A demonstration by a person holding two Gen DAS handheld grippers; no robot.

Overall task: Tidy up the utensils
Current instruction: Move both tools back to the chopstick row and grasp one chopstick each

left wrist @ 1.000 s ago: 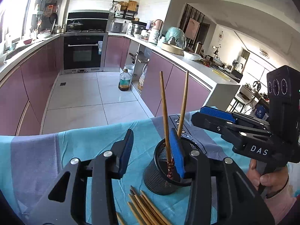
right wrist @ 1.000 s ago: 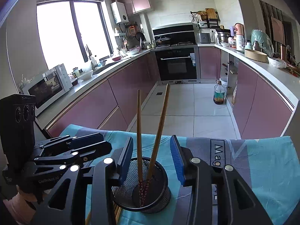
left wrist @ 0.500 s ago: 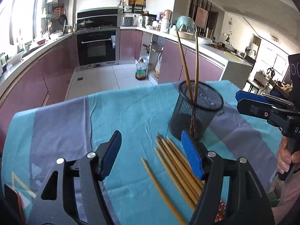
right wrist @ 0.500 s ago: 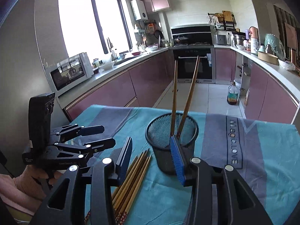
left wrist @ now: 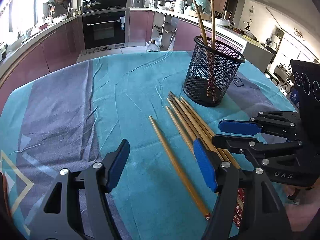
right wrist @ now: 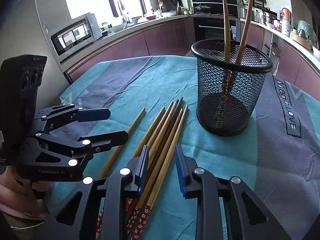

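Here, your left gripper hangs with fingers spread wide and empty over a lone bamboo chopstick on the counter, which is draped in a creased teal-and-grey cloth. Your right gripper has its blue-padded fingers closing around the bundle of chopsticks lying just beside that stray one; the sticks run between the pads, though no firm pinch shows yet. Their handle ends carry a red floral pattern. Behind them stands a round black wire-mesh holder with two chopsticks leaning upright inside. Plum-coloured cabinets, a built-in oven and a microwave line the kitchen beyond.
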